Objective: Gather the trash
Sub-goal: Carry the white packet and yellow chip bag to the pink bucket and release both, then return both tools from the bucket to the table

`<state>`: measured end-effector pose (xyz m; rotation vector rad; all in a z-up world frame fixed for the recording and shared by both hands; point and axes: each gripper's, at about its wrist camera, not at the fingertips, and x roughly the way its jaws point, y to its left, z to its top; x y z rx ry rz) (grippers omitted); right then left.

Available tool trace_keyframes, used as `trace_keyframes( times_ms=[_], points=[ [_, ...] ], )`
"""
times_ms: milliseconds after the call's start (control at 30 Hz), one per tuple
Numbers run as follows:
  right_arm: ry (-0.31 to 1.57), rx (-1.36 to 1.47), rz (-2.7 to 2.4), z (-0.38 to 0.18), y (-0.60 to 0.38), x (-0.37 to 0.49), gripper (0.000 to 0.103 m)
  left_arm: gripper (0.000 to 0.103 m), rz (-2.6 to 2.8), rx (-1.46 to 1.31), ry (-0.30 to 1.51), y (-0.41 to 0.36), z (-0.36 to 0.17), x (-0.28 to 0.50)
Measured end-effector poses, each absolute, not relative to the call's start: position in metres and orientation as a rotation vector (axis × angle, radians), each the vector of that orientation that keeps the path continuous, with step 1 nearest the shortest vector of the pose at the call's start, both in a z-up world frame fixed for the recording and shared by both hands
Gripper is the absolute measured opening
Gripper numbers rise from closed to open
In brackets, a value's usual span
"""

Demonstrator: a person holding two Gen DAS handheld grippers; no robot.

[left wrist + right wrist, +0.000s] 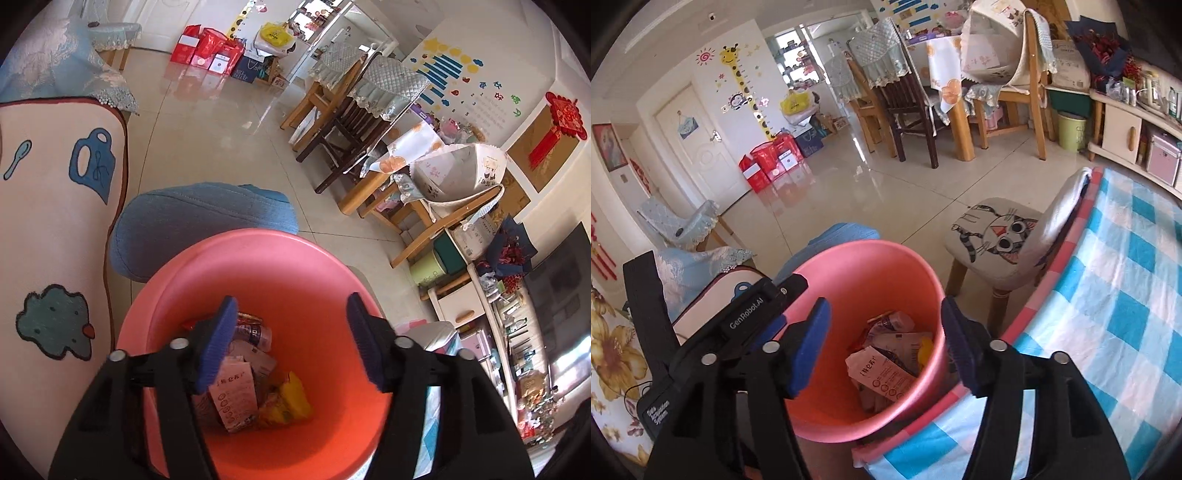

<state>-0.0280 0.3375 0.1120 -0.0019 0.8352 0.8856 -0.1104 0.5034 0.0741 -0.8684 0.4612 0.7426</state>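
in the left wrist view we look steeply down into a pink bin (258, 266) that fills the lower centre of the frame, and our left gripper (291, 341) hangs over its mouth with both blue pads spread wide apart and nothing between them. at the bottom of the bin lies the trash (255, 384): a white printed paper carton, a yellow wrapper to its right, and a small can or bottle above them, all heaped together. a blue cushion (207, 218) sits just beyond the bin's far rim, and a cream cloth with cartoon shapes (55, 221) covers the left edge of the frame. in the right wrist view the same pink bin (864, 266) stands in the lower centre on the glossy tiled floor, and our right gripper (884, 343) points into it, its blue pads also standing wide with only air between them. the trash (890, 358) shows between the two pads, low in the bin. the black body of the left gripper (738, 325) crosses the lower left of this frame, just beside the bin's left rim. a blue and white checked cloth with a pink border (1108, 314) fills the lower right, touching the bin's near side, and a small stool with a cat face cushion (993, 240) stands right of the bin. dining chairs and a table (945, 85) crowd the upper centre.
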Motion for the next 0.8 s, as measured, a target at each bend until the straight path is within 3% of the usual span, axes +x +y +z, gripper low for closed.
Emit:
trace_keyframes(
  times_ms=[233, 500, 800],
  points=[
    [0.798, -0.02, 0.773, 0.121, 0.286, -0.034, 0.087, 0.084, 0.666, -0.789, 0.441, 0.48, 0.082, -0.098],
    [0.785, -0.006, 0.654, 0.128, 0.222, -0.037, 0.09, 0.095, 0.457, -0.66, 0.382, 0.435, 0.098, -0.083],
    [0.74, 0.003, 0.587, 0.14, 0.171, -0.042, 0.092, 0.096, 0.285, -0.505, 0.489, 0.381, 0.106, -0.058]
  ],
)
